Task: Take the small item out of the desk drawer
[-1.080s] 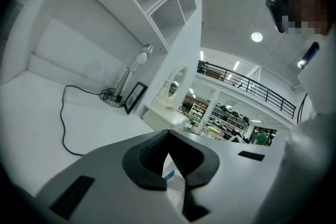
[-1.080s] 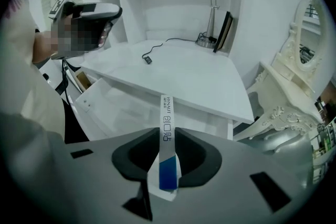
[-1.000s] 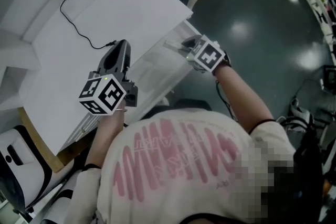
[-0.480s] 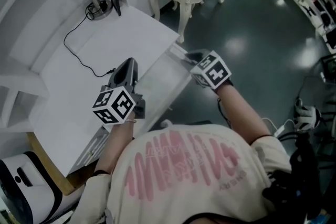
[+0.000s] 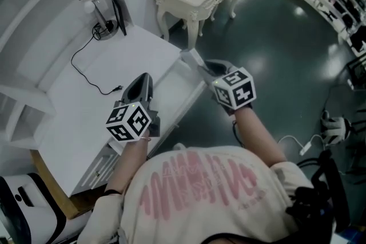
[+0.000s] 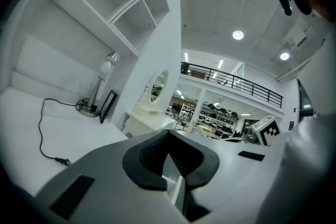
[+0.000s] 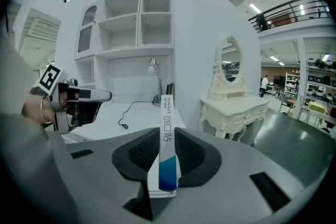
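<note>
Standing clamped in right claw (image 7: 166, 156), slim white-blue box (image 7: 167, 136)

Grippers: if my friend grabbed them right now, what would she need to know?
Left gripper: jaws together, empty, by the desk edge.
Right gripper: shut on the slim white-and-blue box, held up out of the drawer.
Done: box is out.
Left: probably set the box down; the drawer looks open, so maybe push it in.
</note>
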Motion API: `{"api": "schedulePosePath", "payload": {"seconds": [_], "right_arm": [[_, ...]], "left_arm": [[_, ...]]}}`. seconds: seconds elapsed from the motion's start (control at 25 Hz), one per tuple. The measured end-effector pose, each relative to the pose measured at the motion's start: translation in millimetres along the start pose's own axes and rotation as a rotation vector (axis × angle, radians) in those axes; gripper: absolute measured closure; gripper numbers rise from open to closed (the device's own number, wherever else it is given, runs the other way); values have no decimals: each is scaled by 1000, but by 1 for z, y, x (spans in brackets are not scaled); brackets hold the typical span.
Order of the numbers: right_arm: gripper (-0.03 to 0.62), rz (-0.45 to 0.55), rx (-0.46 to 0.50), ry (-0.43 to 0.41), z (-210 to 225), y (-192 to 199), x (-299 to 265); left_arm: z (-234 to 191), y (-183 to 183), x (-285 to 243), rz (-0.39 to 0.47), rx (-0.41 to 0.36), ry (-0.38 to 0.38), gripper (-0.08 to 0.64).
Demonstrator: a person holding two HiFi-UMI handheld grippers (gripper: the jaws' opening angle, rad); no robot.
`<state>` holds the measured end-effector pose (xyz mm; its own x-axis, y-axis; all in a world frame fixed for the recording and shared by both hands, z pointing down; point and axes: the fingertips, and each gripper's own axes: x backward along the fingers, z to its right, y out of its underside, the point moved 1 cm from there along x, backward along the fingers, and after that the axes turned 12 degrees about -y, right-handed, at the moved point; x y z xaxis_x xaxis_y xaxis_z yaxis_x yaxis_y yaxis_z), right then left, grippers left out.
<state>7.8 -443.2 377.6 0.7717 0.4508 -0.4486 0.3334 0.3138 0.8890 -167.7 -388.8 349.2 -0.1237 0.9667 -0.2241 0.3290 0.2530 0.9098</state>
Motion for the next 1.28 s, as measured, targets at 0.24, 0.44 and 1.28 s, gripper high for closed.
{"api": "schedulePosePath", "payload": {"seconds": [0.24, 0.44, 1.28], "right_arm": [[494, 131, -31, 35, -16, -11, 64], [494, 199, -28, 60, -35, -3, 116], [494, 286, -109, 140, -85, 73, 257]], "left_arm": [[43, 7, 32, 20, -7, 2, 532], [77, 24, 64, 27, -3, 49, 532], [152, 113, 161, -59, -7, 86, 532]]}}
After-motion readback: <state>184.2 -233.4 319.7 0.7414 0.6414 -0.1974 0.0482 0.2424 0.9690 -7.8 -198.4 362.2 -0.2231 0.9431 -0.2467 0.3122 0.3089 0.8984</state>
